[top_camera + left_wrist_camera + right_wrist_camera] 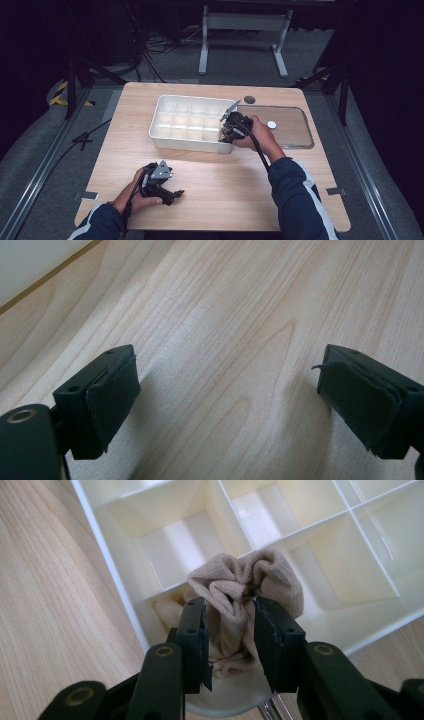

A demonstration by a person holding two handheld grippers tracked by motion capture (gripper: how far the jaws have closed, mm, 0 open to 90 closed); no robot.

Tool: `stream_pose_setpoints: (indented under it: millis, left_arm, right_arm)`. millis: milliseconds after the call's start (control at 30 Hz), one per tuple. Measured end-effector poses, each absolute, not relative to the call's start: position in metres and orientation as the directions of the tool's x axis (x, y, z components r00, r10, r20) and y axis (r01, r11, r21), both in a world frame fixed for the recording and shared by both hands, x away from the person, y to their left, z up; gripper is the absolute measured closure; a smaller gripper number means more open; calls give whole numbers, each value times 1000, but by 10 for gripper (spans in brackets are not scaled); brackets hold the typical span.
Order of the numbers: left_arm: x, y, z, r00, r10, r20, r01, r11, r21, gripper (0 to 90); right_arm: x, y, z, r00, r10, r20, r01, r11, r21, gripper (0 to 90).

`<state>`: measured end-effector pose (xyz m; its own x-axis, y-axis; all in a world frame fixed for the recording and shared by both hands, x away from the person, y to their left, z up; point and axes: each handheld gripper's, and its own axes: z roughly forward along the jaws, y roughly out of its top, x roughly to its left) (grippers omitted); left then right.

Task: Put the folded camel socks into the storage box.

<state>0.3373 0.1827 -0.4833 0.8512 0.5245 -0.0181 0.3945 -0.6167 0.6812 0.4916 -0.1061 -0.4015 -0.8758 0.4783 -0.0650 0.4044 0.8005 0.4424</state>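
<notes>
At the near right corner of the white divided tray point(161, 131), my right gripper point(230, 630) is tipped down into a corner compartment with a bunched beige sock point(245, 597) sitting between its two black jaws. The sock is crumpled into folds, its lower part down inside that corner cell and its top puffing up over the dividing wall toward the next cell. The jaws stand close on either side of the fabric, partly parted; I cannot tell whether the pads press on it. From the high view, the right gripper point(231, 126) sits over the tray's right end, with a clear lid point(295, 131) lying flat on the wooden table point(225, 185) just beyond it, a small white knob on top.

My left gripper point(170, 192) rests low over the table near the front edge, well apart from the tray. Its jaws are spread wide, with bare wood grain between them point(227, 390).
</notes>
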Motion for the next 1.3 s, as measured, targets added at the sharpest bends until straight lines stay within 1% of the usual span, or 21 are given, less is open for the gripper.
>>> stream_pose_setpoints:
  millis: [200, 333, 500, 700, 1033, 1133, 1300]
  left_arm:
    - [337, 183, -483, 851, 524, -19, 395, -617, 681, 99]
    - [337, 183, -483, 851, 525, -19, 395, -616, 681, 98]
    - [337, 183, -483, 851, 526, -19, 396, -616, 681, 98]
    - [337, 182, -484, 849, 527, -17, 395, -613, 684, 99]
    - [337, 182, -484, 850, 527, -16, 394, -615, 683, 98]
    - [337, 182, -483, 850, 527, -15, 393, -616, 683, 98]
    - [337, 182, -484, 850, 527, -15, 393, -615, 683, 98]
  right_arm:
    - [489, -108, -396, -867, 492, -76, 400, 779, 483, 657]
    - [485, -110, -393, -863, 498, -80, 392, 762, 515, 680]
    - [481, -112, -390, -862, 499, -85, 377, 744, 552, 754]
    - [475, -115, -386, -865, 494, -91, 360, 736, 573, 813]
    - [463, -128, -380, -866, 492, -96, 338, 715, 612, 818]
    - [460, -135, -380, -868, 489, -90, 333, 705, 626, 846]
    - [453, -144, -378, -863, 497, -95, 325, 688, 649, 833]
